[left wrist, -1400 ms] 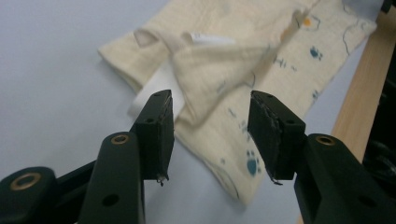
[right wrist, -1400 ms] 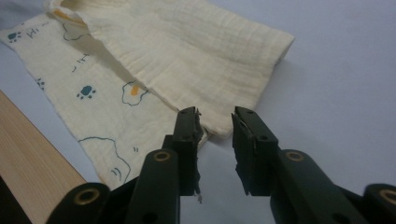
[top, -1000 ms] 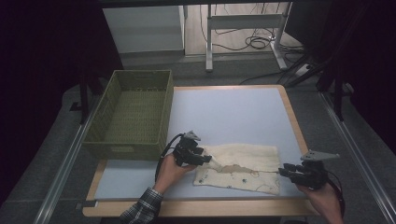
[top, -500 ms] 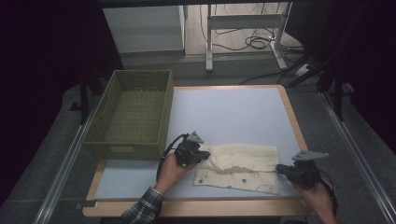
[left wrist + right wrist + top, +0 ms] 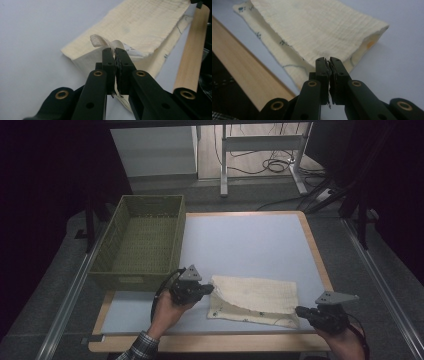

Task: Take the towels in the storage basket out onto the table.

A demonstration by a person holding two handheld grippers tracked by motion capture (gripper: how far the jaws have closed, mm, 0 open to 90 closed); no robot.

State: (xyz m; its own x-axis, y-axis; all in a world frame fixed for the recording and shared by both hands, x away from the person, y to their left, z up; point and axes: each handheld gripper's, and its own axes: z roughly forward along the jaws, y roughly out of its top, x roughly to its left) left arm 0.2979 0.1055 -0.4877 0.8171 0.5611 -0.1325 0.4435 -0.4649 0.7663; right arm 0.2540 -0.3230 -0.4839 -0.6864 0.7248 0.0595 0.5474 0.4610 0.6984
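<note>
A cream cloth [image 5: 254, 299] with a crinkled weave and small dark printed marks is lying folded over on the pale blue counter [image 5: 240, 245], near its front wooden edge. Its upper layer is covering most of the lower one, leaving a strip of the printed lower layer showing along the front. Its left corner is lifting off the counter in a small curl, and its right end is rising slightly too.

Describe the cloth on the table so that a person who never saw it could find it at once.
Start from the wooden-edged table with its pale blue top. On its near part, right of the green basket, lies the cloth, folded. It is cream with small dark prints along the lower layer, the one soft thing there.
</note>
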